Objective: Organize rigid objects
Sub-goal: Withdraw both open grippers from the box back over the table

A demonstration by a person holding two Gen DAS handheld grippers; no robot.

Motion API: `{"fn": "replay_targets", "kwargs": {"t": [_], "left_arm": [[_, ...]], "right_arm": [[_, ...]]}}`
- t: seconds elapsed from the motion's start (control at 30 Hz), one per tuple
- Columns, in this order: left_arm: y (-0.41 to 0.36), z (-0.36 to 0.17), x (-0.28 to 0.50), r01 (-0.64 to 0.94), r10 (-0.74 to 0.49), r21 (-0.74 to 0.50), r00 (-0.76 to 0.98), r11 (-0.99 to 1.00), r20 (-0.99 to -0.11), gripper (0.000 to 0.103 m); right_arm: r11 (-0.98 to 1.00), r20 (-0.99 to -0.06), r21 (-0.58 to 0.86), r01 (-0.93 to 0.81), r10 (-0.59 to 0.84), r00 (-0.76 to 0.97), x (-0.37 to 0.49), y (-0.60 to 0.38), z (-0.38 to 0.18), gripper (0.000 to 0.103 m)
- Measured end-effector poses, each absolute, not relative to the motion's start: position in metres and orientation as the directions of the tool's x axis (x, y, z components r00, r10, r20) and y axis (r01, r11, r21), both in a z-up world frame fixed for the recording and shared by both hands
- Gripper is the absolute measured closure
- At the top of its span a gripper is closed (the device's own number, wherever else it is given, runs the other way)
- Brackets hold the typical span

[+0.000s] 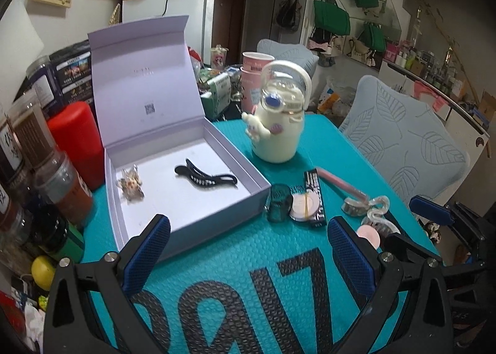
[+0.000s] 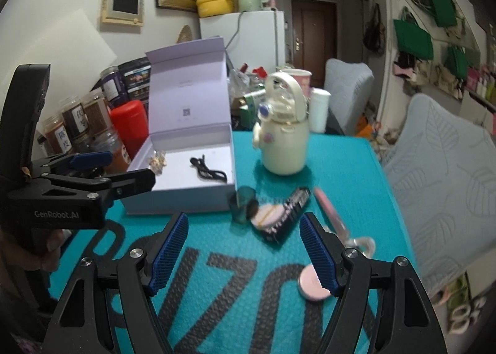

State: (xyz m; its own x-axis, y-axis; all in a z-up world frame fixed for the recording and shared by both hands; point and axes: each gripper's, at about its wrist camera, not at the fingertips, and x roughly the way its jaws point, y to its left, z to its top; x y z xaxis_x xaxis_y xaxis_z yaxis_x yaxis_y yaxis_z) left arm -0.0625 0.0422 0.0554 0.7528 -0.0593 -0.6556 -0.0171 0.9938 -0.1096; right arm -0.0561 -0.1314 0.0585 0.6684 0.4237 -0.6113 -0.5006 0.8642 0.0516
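Nearest the lens, the left claw (image 1: 248, 248) hangs spread wide over the teal mat (image 1: 248, 261), pinching nothing; its left finger stands just in front of the box's near wall. Right claw (image 2: 245, 248) is likewise spread and empty, low over the mat, with a pink disc (image 2: 311, 284) lying just beside its right finger.

Ahead of both claws the loose items sit in a cluster on the mat: a small dark-green cup (image 1: 279, 202) on its side, touching a round compact (image 1: 305, 205) that lies on a black packet (image 1: 316, 195). A pink stick (image 1: 339, 183) runs diagonally to the right of these, its lower end at a silver ring (image 1: 353, 206) (details there are too small to tell), and a clear curly clip (image 1: 376, 208) lies just beside that.

Left of the cluster is the lilac box (image 1: 217, 211), lid standing upright at the back. Inside lie a black hair clip (image 1: 204, 175) toward the middle and a clear beaded clip (image 1: 130, 183) near the left wall, well apart.

Behind the cluster stands a cream bottle (image 1: 276, 133) with a looped handle. Along the surface's left edge are a red canister (image 1: 77, 140) and spice jars (image 1: 40, 149). A chair (image 1: 409, 143) stands to the right.
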Motion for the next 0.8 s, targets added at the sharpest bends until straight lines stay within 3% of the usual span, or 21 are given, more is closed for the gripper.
{"fn": "replay_targets", "kwargs": {"t": [0.47, 0.8], "left_arm": [[0.012, 0.023, -0.070, 0.031, -0.123, -0.145, 0.722, 0.989, -0.680, 0.000], [-0.001, -0.002, -0.058, 0.017, -0.094, -0.116, 0.707, 0.993, -0.701, 0.000]], "right_arm": [[0.903, -0.642, 0.065, -0.424, 0.363, 0.675, -0.075, -0.159, 0.016, 0.028], [0.926, -0.658, 0.107, -0.363, 0.339, 0.672, -0.070, -0.181, -0.007, 0.028]]}}
